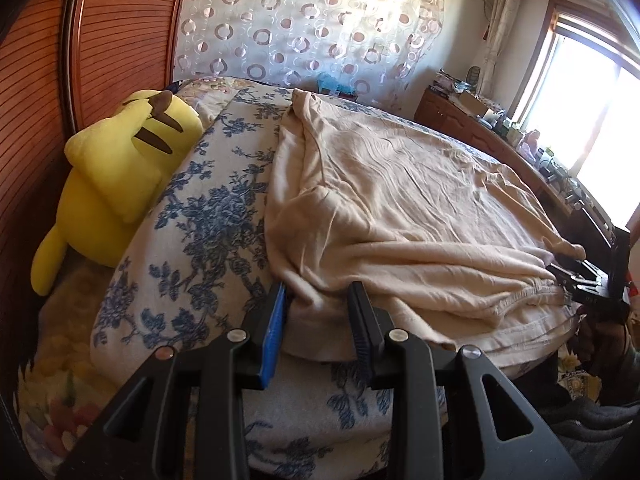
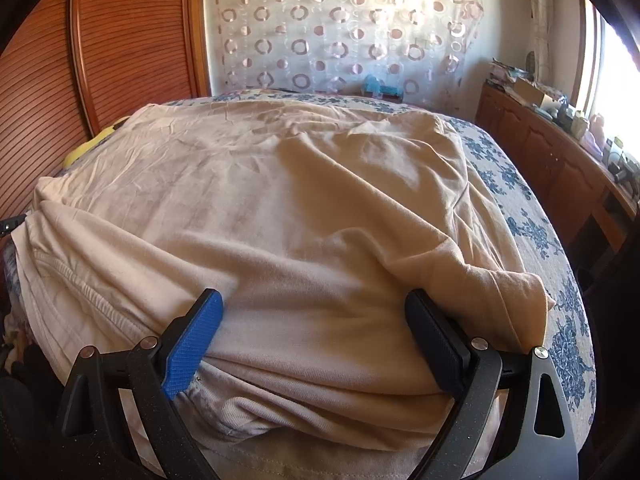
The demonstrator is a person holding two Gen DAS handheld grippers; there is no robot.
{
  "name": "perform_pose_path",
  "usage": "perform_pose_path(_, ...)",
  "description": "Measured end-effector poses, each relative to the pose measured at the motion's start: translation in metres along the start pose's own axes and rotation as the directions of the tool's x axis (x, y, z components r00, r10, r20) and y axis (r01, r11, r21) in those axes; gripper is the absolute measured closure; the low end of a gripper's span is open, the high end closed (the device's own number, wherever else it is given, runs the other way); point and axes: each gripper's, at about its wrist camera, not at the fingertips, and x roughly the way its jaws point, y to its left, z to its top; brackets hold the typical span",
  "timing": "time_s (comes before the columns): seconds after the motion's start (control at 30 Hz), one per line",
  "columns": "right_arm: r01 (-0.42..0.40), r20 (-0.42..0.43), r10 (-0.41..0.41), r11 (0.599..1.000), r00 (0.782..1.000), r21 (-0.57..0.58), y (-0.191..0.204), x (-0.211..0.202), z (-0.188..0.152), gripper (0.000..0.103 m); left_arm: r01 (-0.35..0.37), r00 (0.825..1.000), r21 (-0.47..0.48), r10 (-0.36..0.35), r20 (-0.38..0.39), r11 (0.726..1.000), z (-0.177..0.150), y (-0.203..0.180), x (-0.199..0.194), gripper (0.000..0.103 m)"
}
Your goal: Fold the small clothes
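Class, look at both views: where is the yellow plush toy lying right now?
In the left wrist view, the yellow plush toy lies at the left, between the slatted wooden door and the blue-flowered bedding.

One cream-beige cotton garment (image 1: 400, 200) lies spread on one bed covered with a white sheet printed with blue flowers (image 1: 208, 208). One yellow plush toy with brown stripes (image 1: 120, 172) sits at the bed's side. Two black hand-held grippers are in view, a left hand-held gripper (image 1: 320, 312) and a right hand-held gripper (image 2: 316, 320), each with two fingers: one blue pad, one black.
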Motion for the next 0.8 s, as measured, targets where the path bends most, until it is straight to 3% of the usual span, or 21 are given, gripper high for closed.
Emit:
perform_pose_path(0.2,-0.001,0.002,0.001,1.000,1.000,-0.001,0.000,-0.001,0.000,0.009,0.041,0.999,-0.048,-0.041,0.001,0.998,0.009,0.002,0.010,0.072)
perform_pose_path(0.43,-0.004,0.009,0.004,1.000,1.000,-0.003,0.000,-0.002,0.001,0.009,0.125,0.992,-0.166,-0.123,0.020,0.978,0.012,0.015,0.011,0.072)
perform_pose_path(0.57,-0.005,0.012,0.005,1.000,1.000,-0.004,-0.001,-0.003,0.000,0.009,0.107,0.993,-0.158,-0.099,0.057,0.982,0.015,0.013,0.005,0.072)
perform_pose_path(0.8,-0.007,0.015,0.007,1.000,1.000,-0.005,-0.001,-0.003,0.000,0.009,0.039,0.999,-0.097,-0.038,0.008,0.995,0.020,0.004,0.019,0.075)
